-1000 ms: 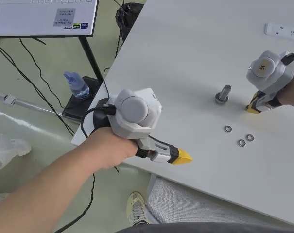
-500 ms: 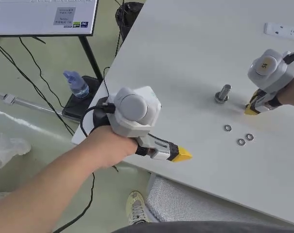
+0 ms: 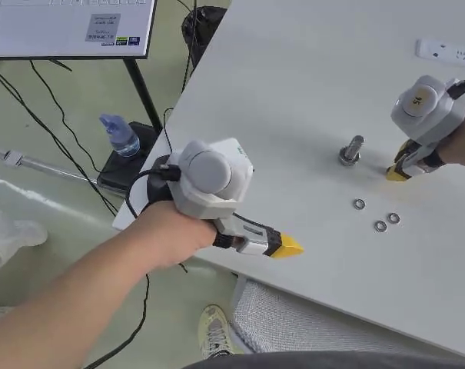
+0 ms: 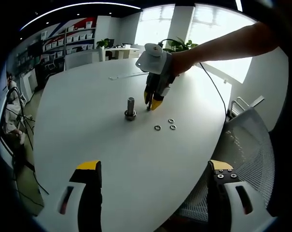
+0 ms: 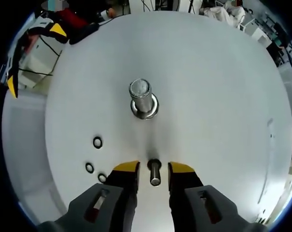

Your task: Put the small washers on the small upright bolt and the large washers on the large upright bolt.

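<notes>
On the table (image 3: 293, 92) lie three loose washers (image 3: 359, 204).

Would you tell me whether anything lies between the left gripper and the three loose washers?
Nothing visible does: bare table lies between the open left gripper and the washers; the large bolt stands beyond and aside.

My white table (image 3: 293, 92) is bright, lit evenly from overhead, and the large bolt (image 3: 352, 150) throws only a faint, soft shadow. In my left gripper view the far windows (image 4: 208, 24) burn out to white glare. Both gripper views bow hard toward their edges; the head view is sharp and straight, with no blur.
</notes>
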Tool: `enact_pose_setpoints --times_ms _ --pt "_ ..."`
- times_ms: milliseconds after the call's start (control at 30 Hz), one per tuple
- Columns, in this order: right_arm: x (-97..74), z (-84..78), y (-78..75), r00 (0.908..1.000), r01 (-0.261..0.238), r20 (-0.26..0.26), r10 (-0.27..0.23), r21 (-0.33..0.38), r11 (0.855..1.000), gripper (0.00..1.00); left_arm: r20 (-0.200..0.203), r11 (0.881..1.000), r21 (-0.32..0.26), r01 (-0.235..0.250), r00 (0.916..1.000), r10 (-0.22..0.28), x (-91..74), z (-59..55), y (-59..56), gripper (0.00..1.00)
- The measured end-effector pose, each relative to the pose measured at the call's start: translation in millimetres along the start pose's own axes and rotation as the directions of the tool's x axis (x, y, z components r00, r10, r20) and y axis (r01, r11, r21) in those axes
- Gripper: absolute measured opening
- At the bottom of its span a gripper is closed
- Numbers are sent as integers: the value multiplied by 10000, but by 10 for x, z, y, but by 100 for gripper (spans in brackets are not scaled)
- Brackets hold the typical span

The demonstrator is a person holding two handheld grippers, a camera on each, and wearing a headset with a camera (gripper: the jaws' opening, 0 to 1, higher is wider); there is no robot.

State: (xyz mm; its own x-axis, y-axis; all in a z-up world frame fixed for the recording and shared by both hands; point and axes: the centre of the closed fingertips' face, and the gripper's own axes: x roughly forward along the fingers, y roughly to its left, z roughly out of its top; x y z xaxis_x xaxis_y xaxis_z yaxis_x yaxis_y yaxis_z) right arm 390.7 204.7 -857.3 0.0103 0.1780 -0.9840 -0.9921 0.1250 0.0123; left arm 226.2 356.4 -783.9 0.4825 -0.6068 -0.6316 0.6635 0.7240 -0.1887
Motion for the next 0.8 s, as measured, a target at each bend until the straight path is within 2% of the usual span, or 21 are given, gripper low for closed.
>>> enact_pose_setpoints --times_ms 267,533,800 --pt "-118 17 28 9999 63 134 -62 -66 10000 27 93 9999 131 -34 10000 32 -22 49 -19 91" --pt "-289 30 10 9992 175 360 -174 -32 9998 27 168 9992 360 -159 9997 153 -59 148 -12 93" --pt "-360 -16 -15 9983 260 528 -262 35 9997 27 -51 9969 747 -256 9996 261 -49 106 -31 94"
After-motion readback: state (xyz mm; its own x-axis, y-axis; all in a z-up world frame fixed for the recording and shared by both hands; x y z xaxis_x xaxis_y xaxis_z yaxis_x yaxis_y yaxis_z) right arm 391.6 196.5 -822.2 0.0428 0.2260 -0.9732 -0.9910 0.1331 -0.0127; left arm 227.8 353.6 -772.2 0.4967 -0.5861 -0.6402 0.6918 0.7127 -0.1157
